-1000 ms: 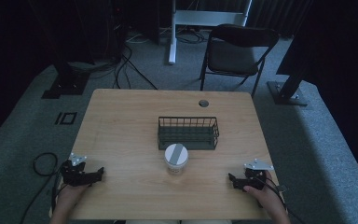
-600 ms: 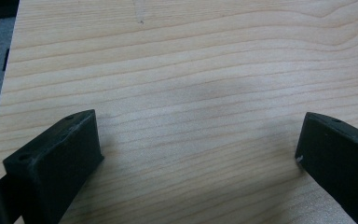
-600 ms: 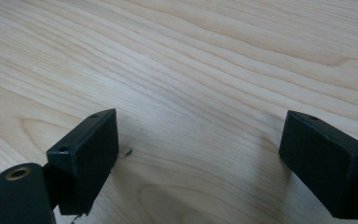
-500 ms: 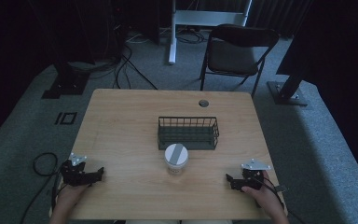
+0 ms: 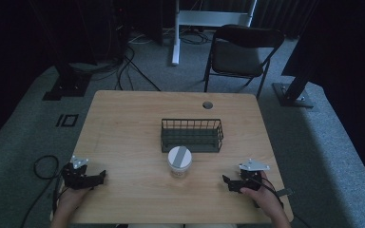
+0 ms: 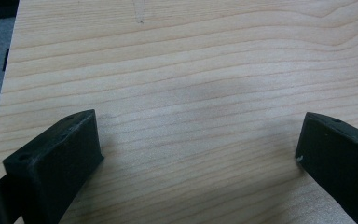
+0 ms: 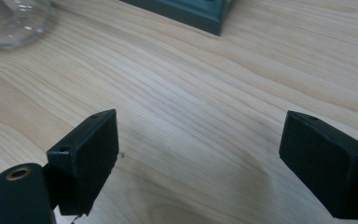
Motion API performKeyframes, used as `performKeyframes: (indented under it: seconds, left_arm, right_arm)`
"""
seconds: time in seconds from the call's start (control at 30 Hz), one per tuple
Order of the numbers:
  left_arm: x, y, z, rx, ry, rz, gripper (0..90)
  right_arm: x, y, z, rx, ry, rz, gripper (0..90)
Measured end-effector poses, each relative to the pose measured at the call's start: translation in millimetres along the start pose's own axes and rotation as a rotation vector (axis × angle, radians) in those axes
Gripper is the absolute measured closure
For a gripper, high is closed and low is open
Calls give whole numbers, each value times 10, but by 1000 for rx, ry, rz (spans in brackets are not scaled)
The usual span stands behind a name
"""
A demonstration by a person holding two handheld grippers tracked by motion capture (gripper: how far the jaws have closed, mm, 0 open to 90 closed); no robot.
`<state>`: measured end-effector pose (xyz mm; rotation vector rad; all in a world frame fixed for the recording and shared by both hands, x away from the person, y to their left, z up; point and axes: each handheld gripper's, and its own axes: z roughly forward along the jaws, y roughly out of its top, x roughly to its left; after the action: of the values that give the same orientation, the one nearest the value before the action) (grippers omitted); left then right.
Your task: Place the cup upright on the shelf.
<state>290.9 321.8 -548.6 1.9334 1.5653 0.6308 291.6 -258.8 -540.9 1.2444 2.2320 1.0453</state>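
Note:
A clear jar with a white and grey lid stands near the middle of the wooden table, just in front of a dark wire basket. My left gripper rests at the table's front left, open, with bare wood between its jaws. At the front right my right gripper is held open too, nothing between its fingers. The jar's glass base and a corner of the basket show in the right gripper view.
A round grommet hole sits at the table's far edge. Behind the table stands a black folding chair. Cables run over the grey floor at the back left.
My right gripper has shifted slightly left and forward toward the jar. The left gripper, jar and basket have not moved.

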Motion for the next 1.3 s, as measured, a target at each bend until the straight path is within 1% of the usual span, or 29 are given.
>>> performKeyframes:
  seconds: [0.17, 0.33, 0.47, 0.83, 0.9, 1.13, 1.3]
  left_arm:
    - [0, 0, 0, 0, 0, 0, 1]
    - [0, 0, 0, 0, 0, 0, 1]
    - [0, 0, 0, 0, 0, 0, 1]
    - [0, 0, 0, 0, 0, 0, 1]
    - [2, 0, 0, 0, 1, 3, 1]
    - [2, 0, 0, 0, 1, 2, 1]
    - [2, 0, 0, 0, 1, 3, 1]
  right_arm:
    - [50, 39, 26, -13, 22, -7, 116]
    - [140, 76, 62, -22, 51, -23, 115]
    - [192, 97, 95, -32, 70, -24, 115]
    - [324, 138, 185, -34, 106, -47, 116]
    - [386, 164, 207, -45, 118, -58, 116]
    - [476, 222, 249, -55, 135, -76, 116]
    - [560, 262, 283, -80, 152, -85, 123]
